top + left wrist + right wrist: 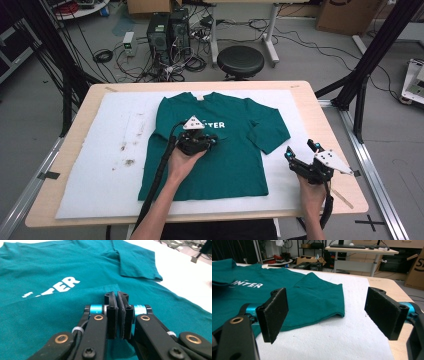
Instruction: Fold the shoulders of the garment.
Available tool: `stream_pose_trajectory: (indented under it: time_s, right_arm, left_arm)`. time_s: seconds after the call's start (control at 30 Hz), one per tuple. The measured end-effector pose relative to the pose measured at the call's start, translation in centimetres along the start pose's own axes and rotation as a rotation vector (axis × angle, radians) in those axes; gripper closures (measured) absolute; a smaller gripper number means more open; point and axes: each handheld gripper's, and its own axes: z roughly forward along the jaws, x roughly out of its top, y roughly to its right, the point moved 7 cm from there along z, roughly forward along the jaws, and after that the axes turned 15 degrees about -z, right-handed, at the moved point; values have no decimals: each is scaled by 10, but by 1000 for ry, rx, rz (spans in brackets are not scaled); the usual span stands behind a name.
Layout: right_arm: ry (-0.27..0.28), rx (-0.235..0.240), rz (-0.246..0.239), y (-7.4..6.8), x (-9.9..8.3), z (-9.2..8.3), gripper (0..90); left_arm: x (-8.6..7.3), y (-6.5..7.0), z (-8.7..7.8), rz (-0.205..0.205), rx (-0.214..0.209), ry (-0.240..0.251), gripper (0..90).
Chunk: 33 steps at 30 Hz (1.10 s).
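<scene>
Black left gripper (117, 315) is clamped on a fold of the shirt (220, 145) mid-table, apparently its left sleeve pulled inward. Right gripper (301, 156) hovers wide; 1 sleeve (317, 297) remains flat.

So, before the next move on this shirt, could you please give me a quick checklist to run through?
1. Left tool shut: ok, its pads meet above the shirt.
2. Cloth caught between those pads: cannot tell; teal fabric lies close beneath them.
3. Folded-over flap lying flat: ok, it covers part of the white lettering.
4. Right tool open and off the shirt: ok, it sits over the white mat.
5. Sleeve nearest the right tool folded in: not ok, it lies spread out on the mat.
</scene>
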Motion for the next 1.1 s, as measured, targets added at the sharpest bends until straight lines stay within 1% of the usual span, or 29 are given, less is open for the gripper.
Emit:
stream_pose_trajectory:
  time_s: [0.03,0.13,0.2,0.3,0.4,0.53,0.67,0.77,0.97,1.0,1.1]
  right_arm:
    - [0,1,-1,0,0,0,194]
    - [-1,2,1,0,0,0,194]
    - [0,1,-1,0,0,0,195]
    - [1,0,-2,0,0,0,194]
    - [2,1,-3,0,0,0,194]
    - [0,2,0,0,0,0,194]
    - [-1,3,0,0,0,0,194]
    - [-1,4,0,-1,0,0,194]
    - [-2,4,0,-1,0,0,194]
    - [-1,4,-1,-1,0,0,194]
    - [1,2,-6,0,0,0,194]
  left_arm:
    - [-1,3,3,7,-2,-5,865]
    - [-1,6,6,9,-9,-5,864]
    - [-1,7,8,5,-13,-2,864]
    - [0,11,10,0,-31,6,864]
    - [-1,13,12,6,-37,-1,864]
    - [-2,18,17,4,-46,-8,864]
    - [-4,22,21,18,-49,-23,863]
    - [-4,25,24,9,-59,-22,863]
    - [-4,29,28,16,-63,-20,863]
    - [-4,29,30,7,-62,-17,862]
    - [-6,29,33,14,-56,-34,862]
